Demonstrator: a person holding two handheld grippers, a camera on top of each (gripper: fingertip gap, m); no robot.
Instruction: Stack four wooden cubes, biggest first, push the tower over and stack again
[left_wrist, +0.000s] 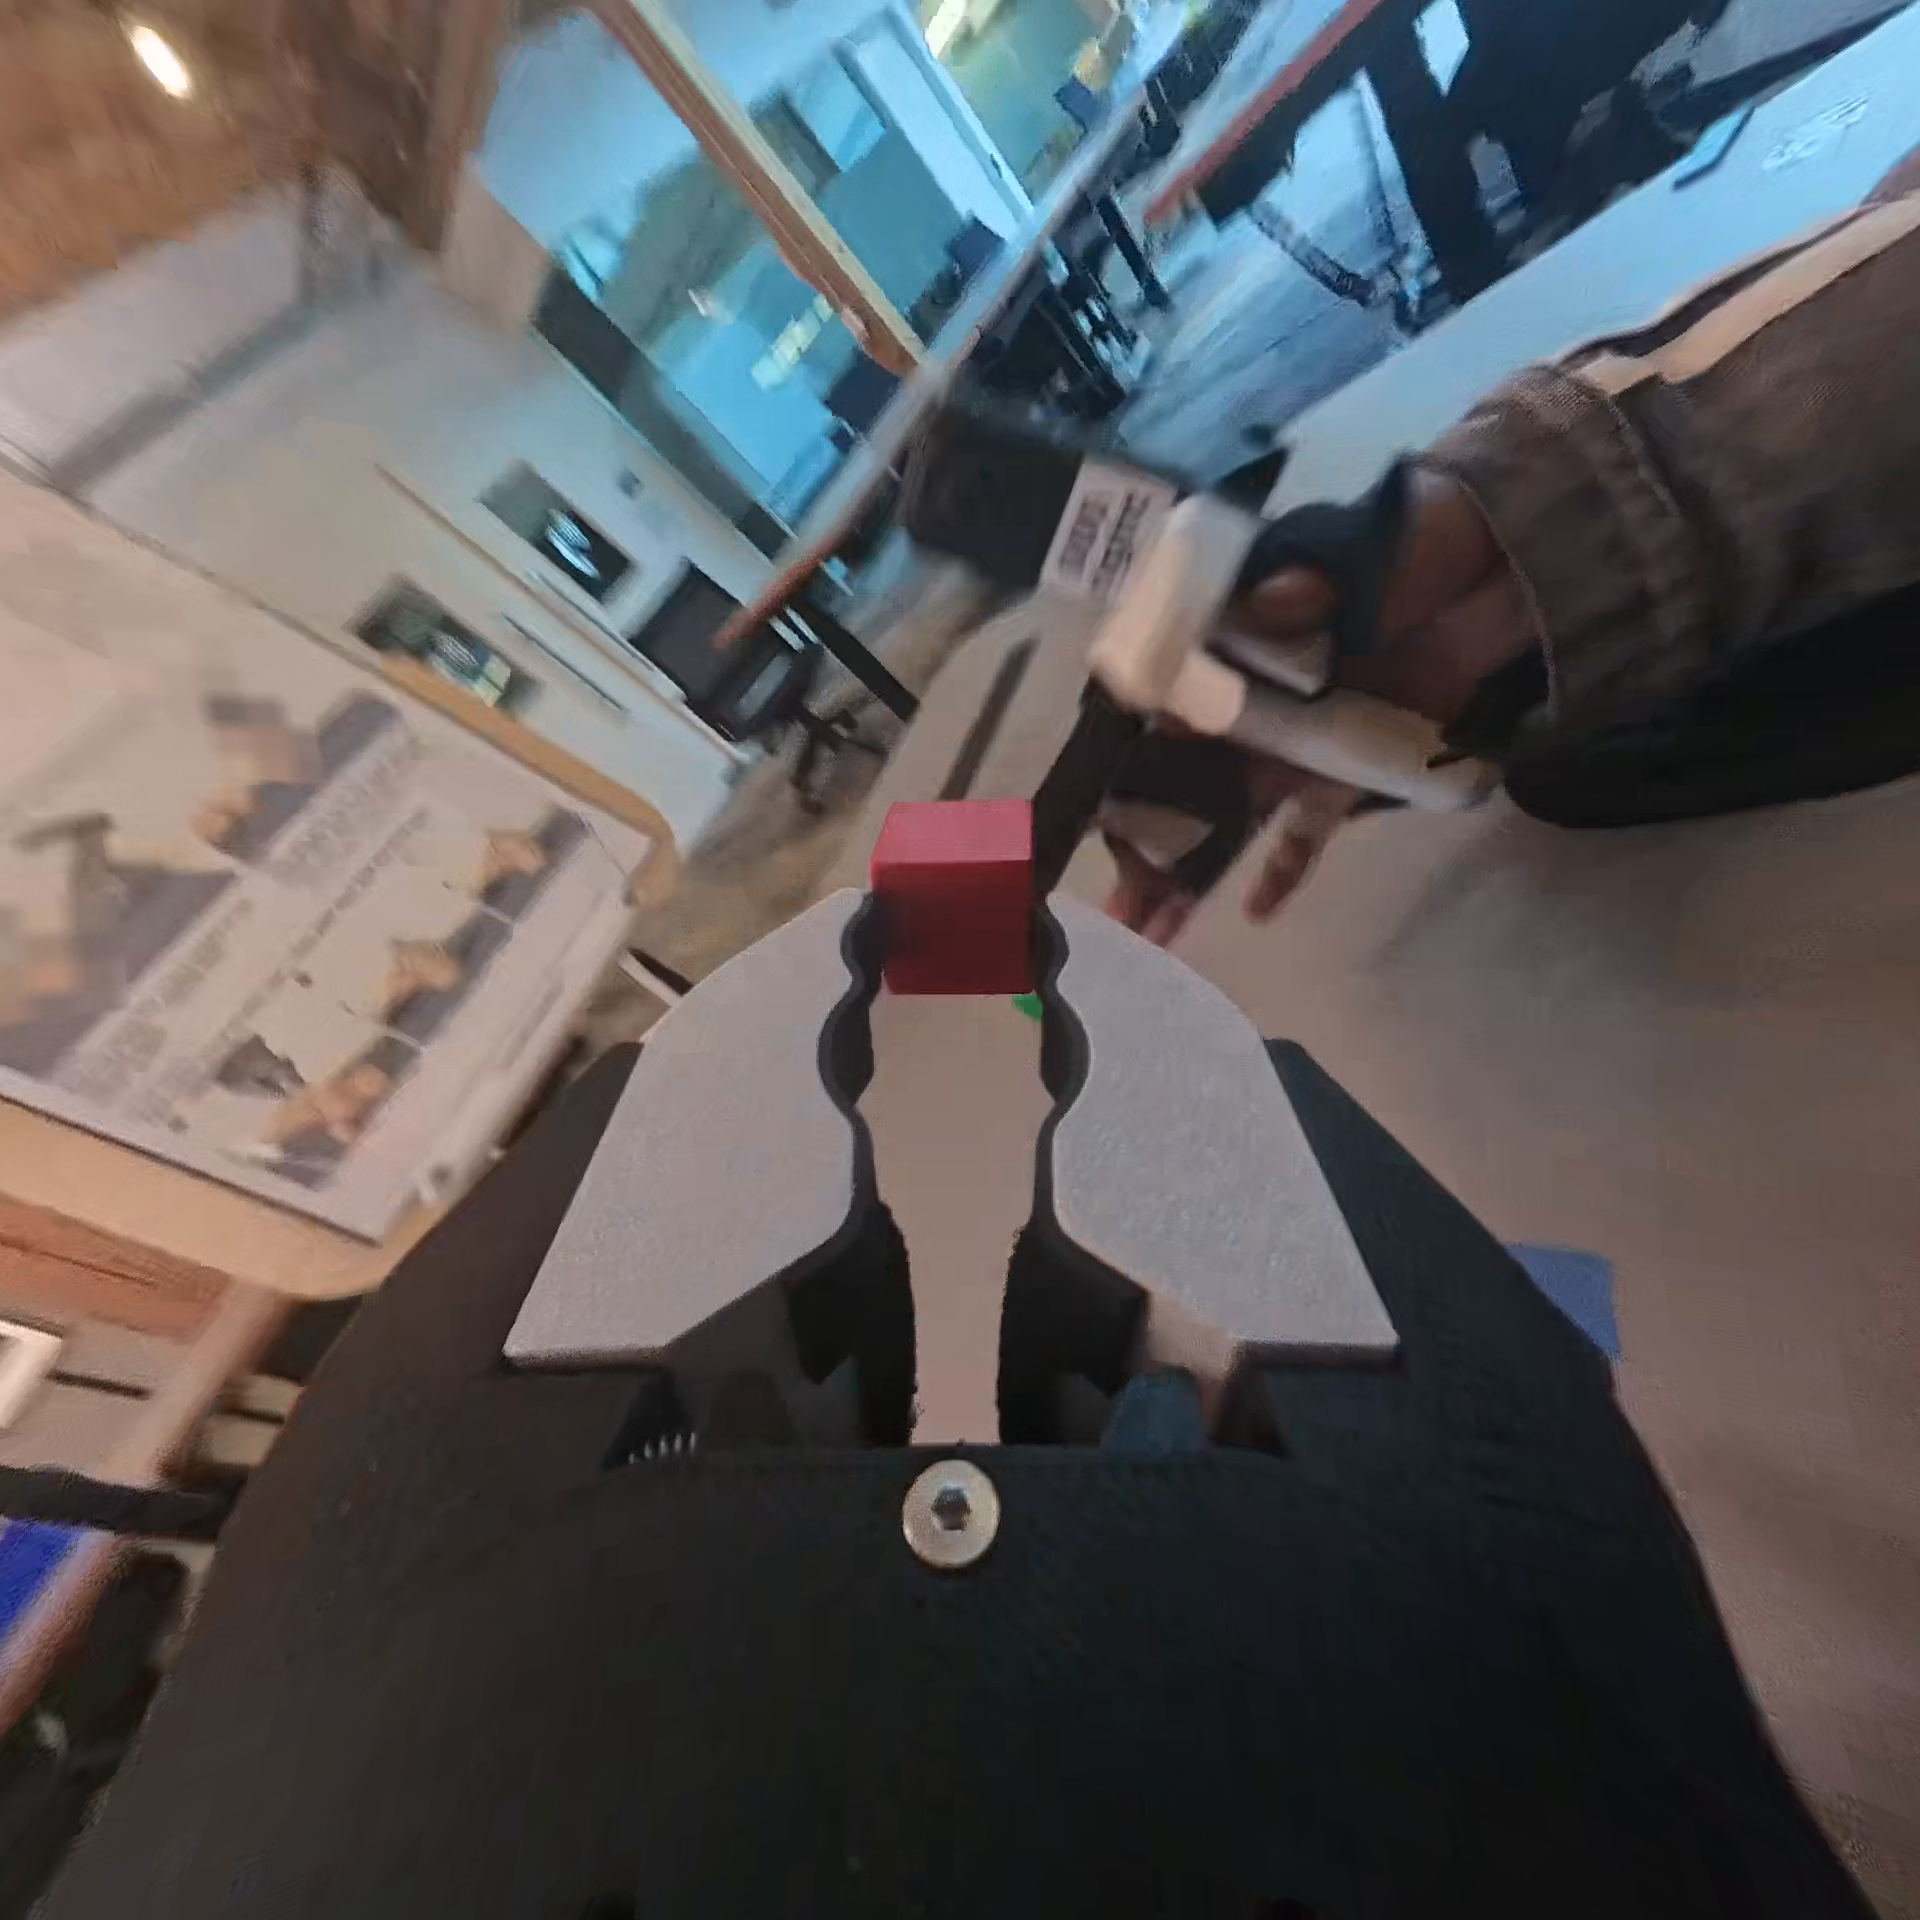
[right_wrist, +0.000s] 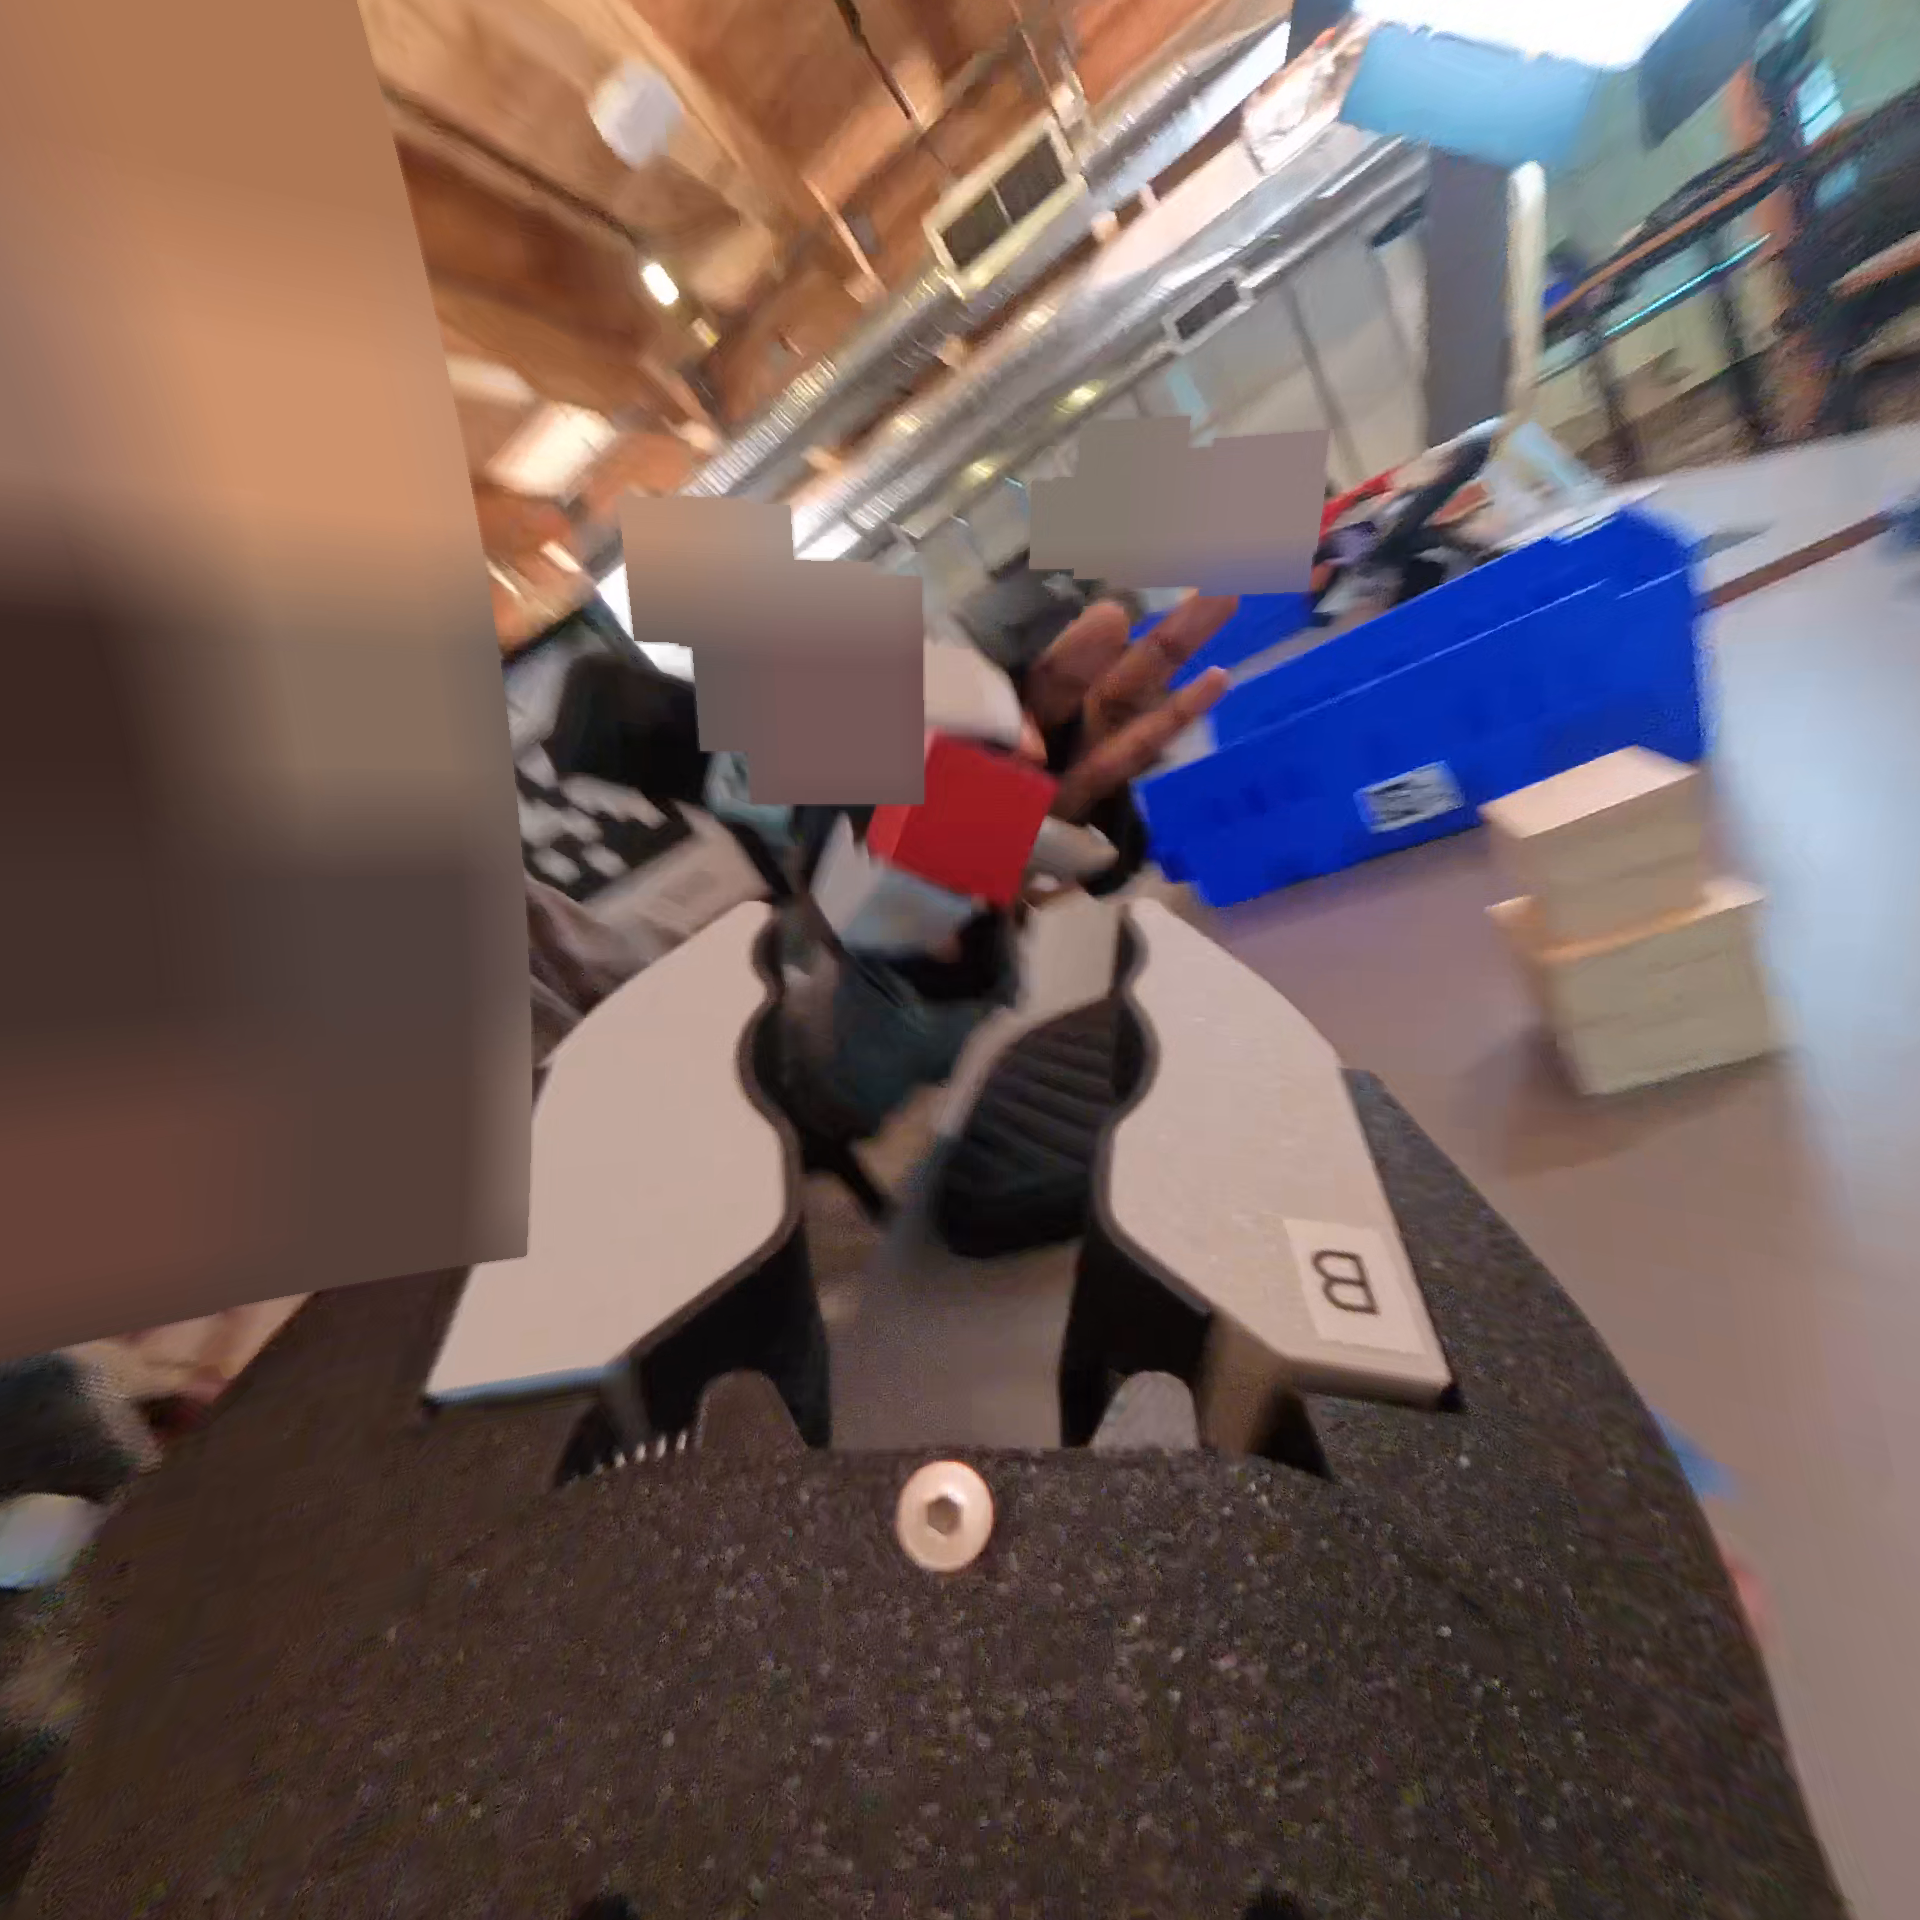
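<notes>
Left gripper (left_wrist: 954, 914) jaws clamp the red cube (left_wrist: 956, 899), lifted off the worktop (left_wrist: 1558, 1039), likely for stacking. Right gripper (right_wrist: 951, 935) jaws spread, holding nothing, beside the cube.

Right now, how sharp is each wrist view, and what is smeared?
Left wrist view: the hand-held gripper and red cube clamped at its tips stay crisp; the room and other hand are motion-smeared. Right wrist view: blurrier overall, the blue bin and pale stacked blocks streaked; wide-angle bending in both.
</notes>
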